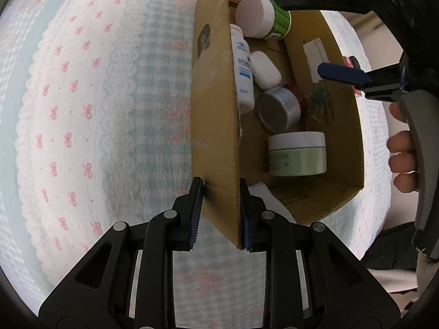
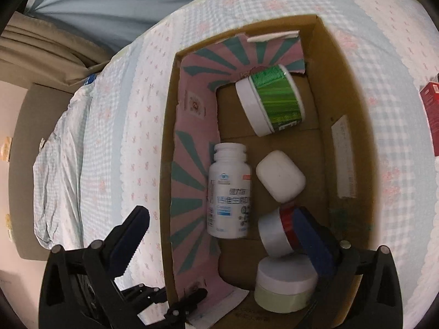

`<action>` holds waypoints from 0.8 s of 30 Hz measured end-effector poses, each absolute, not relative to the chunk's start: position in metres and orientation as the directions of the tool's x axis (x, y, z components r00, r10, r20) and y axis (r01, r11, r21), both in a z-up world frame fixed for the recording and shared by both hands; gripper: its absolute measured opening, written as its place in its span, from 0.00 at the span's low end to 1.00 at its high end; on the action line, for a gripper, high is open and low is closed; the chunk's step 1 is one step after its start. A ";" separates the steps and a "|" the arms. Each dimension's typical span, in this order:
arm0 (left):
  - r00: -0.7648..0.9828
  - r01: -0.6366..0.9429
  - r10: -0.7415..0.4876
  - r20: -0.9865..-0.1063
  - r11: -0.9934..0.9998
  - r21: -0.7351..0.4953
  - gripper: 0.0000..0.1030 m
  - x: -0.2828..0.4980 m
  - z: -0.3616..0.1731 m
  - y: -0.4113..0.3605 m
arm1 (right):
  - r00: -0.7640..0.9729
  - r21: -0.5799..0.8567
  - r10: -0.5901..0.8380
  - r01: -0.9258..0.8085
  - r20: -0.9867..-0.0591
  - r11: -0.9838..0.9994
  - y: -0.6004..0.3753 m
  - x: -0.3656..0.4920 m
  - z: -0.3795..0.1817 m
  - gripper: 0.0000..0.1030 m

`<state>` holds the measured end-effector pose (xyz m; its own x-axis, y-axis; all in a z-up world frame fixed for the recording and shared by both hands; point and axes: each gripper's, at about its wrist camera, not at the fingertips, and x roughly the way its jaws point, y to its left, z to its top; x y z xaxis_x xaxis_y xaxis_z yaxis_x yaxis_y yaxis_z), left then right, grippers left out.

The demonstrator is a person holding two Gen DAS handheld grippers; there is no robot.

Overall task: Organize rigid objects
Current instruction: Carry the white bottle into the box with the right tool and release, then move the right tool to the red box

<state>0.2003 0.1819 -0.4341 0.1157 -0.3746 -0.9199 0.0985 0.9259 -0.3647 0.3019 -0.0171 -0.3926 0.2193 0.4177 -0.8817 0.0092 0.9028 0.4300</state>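
My left gripper [image 1: 221,213] is pinching the near wall of the cardboard box [image 1: 214,104], one pad outside, one inside, cardboard clamped between them. Left of that wall: only the bed cover [image 1: 82,109], pink bows on white and blue check, open room on that side.

Inside the box, left to right in the right wrist view:
- pink and teal printed card [image 2: 189,181] lining the left wall and far corner
- white pill bottle [image 2: 229,192] lying on its side against that card, neck pointing to the far end
- white oval case [image 2: 279,175] just right of the bottle
- green-labelled jar [image 2: 271,98] with white lid, tilted, at the far end
- silver-lidded tin [image 2: 274,233] with a red band, on its side, near end
- pale green jar [image 2: 285,288] with white lid, nearest corner, just below the tin

My right gripper [image 2: 222,244] is spread wide over the box. Its left finger hangs outside the left wall over the bed cover; its right finger is inside, right beside the tin and the pale green jar. Contact: cannot tell.

Bare box floor shows between the green-labelled jar and the bottle, and along the right wall, where a white label [image 2: 344,159] is stuck. Past the right rim: bed cover, then a red box [image 2: 432,109] at the frame edge, well apart.
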 end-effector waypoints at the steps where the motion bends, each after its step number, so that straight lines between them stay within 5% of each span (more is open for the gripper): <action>1: 0.116 0.100 -0.374 -0.920 0.926 -0.363 0.21 0.201 -0.433 0.181 | 0.221 0.426 0.414 0.005 -0.883 0.905 -0.017 0.302 -0.392 1.00; 24: 0.118 0.113 -0.351 -0.929 0.934 -0.338 0.21 0.199 -0.433 0.171 | 0.299 0.402 0.394 -0.036 -0.869 0.915 -0.058 0.269 -0.315 1.00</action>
<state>0.1989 0.1713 -0.4333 0.1178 -0.3506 -0.9291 0.1127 0.9343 -0.3383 0.2689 -0.0577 -0.3149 0.2989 0.3939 -0.8692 -0.0358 0.9148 0.4023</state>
